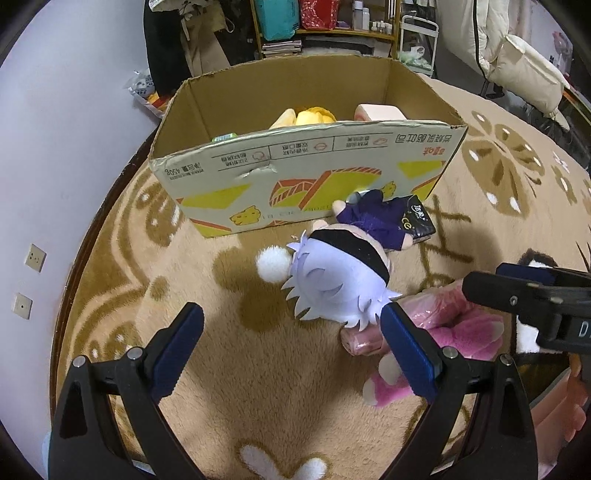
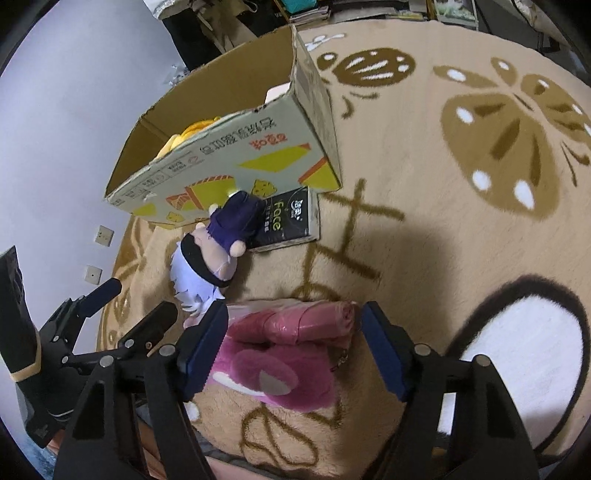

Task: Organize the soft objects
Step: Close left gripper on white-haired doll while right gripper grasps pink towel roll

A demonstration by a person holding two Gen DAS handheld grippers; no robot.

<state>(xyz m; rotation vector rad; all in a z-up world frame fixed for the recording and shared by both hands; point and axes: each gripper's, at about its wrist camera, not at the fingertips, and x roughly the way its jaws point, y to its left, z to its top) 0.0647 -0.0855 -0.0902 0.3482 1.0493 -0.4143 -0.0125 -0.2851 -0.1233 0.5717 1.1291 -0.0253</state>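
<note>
- A cardboard box stands open at 12 o'clock in the left wrist view, on a tan patterned rug. Inside it, above the near wall, show a yellow plush and a pale pink block.
- A white-haired doll in a purple outfit lies on the rug just in front of the box, feet toward the box wall, head toward the camera. Its legs overlap a black tissue pack that lies against the box's lower corner.
- A pink plush toy lies on the rug at the doll's head, with a shiny pink plastic-wrapped bundle lying on it or against its far side.
- The left gripper is spread wide and grasps nothing; bare rug fills most of the gap. Its right finger lies across the pink plush toy at 4 o'clock, near the tip of the doll's hair; contact cannot be told.
- The right gripper is also released, wide apart, its two pads flanking the pink bundle and plush without clamping them. Its left pad sits at the doll's hair.
- In the right wrist view the left gripper shows at 9 o'clock, close beside the right one.
- Open rug lies from 1 to 4 o'clock in the right wrist view. A pale wall bounds the rug at 9 o'clock in the left wrist view, and shelves and clutter stand beyond the box.
</note>
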